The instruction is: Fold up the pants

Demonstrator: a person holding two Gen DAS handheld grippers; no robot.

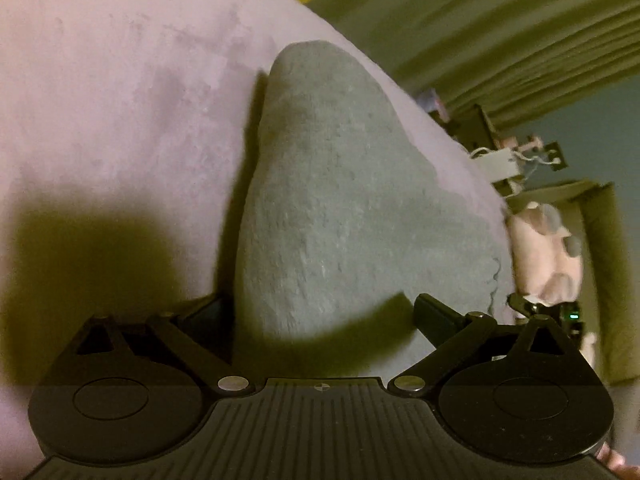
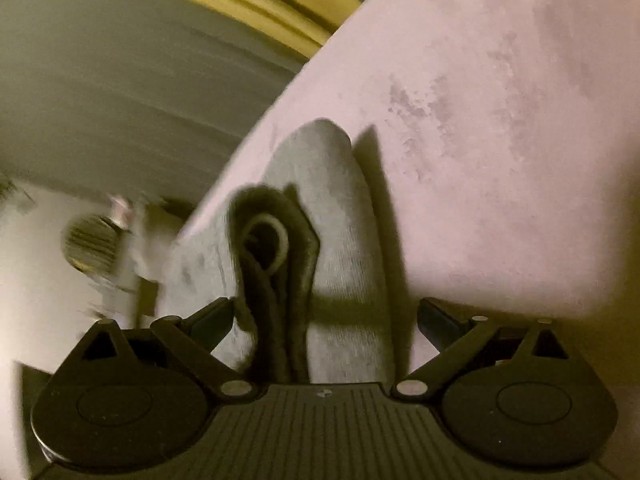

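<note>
Nearest in the left wrist view, the left claw [image 1: 320, 312] stands spread wide, gripping nothing, over the near end of the grey knitted pants [image 1: 340, 200]. The right claw [image 2: 324, 312] is likewise spread and empty, its fingers either side of the pants' dark bunched waistband [image 2: 276, 280]. The pants lie lengthwise on a pale pink plush bed cover [image 1: 120, 100], close to its edge. Beyond hang olive curtains [image 1: 500, 20]. Risk: a claw could pinch the plush cover along with the pants, or the waistband layers could slip unevenly and spoil the fold.
</note>
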